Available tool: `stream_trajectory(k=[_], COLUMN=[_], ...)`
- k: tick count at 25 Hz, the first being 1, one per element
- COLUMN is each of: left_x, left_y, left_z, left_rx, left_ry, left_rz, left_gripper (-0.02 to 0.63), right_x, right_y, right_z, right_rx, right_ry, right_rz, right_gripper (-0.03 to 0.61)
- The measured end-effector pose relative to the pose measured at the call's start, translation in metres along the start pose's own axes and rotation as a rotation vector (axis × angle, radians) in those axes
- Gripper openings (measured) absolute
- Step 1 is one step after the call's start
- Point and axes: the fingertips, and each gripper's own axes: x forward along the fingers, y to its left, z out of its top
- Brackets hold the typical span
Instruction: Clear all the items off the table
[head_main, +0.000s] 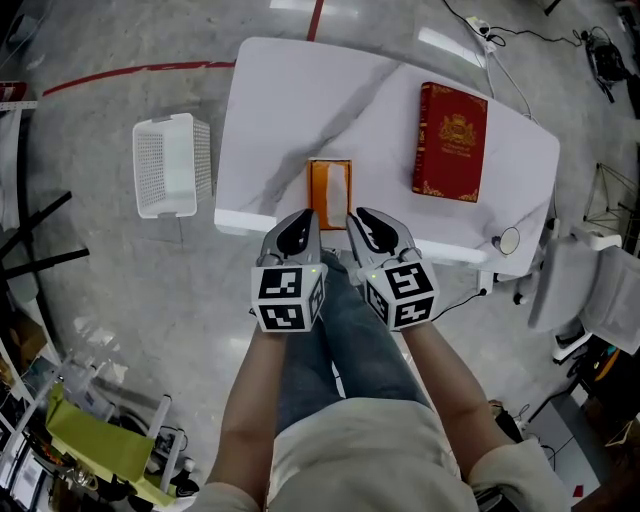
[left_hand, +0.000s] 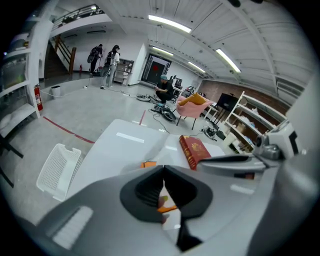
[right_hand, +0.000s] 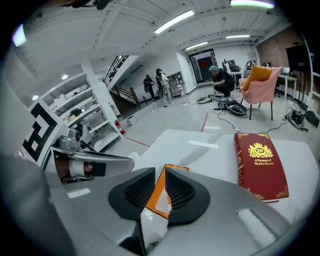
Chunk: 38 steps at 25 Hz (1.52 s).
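Note:
An orange tissue box (head_main: 329, 190) lies near the front edge of the white table (head_main: 290, 110), and a red book (head_main: 451, 141) lies flat to its right. My left gripper (head_main: 303, 218) hangs just in front of the box, over the table's edge, with its jaws shut and nothing in them. Beside it, my right gripper (head_main: 362, 218) stands open by a narrow gap, also with nothing held. In the right gripper view the box (right_hand: 161, 192) shows through that gap (right_hand: 159, 175), with the book (right_hand: 260, 162) to the right. The left gripper view (left_hand: 162, 172) shows the box (left_hand: 148, 164) mostly hidden behind the jaws.
A white mesh basket (head_main: 170, 166) sits on the floor left of the table. A white chair (head_main: 600, 290) stands at the right, with cables on the floor behind. The person's legs are under the grippers. People stand far back in the hall.

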Motion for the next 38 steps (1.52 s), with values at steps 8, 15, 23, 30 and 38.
stream_trajectory(k=[8,15,23,30,38], left_x=[0.039,0.06,0.08,0.092,0.104], left_y=[0.009,0.021,0.024,0.027,0.03], left_z=[-0.029,-0.053,-0.078,-0.094,-0.102], left_rx=[0.022,-0.01,-0.021,-0.026,-0.045], left_ry=[0.047,0.088,0.161,0.214,0.262], left_rz=[-0.02,-0.018,-0.058,-0.075,-0.104], left_gripper=[0.13,0.201,0.261,0.262,0.262], right_x=[0.035,0.057,0.077,0.093,0.102], right_y=[-0.021,-0.027,-0.038,-0.043,-0.049], right_z=[-0.028,-0.048,-0.067,-0.08,-0.087], right_rx=[0.025,0.038,0.079,0.088,0.094], right_ry=[0.059,0.092,0.127,0.188,0.216], right_rz=[-0.004,0.009,0.011,0.033,0.023], right_gripper=[0.101,0.115,0.143,0.153,0.152])
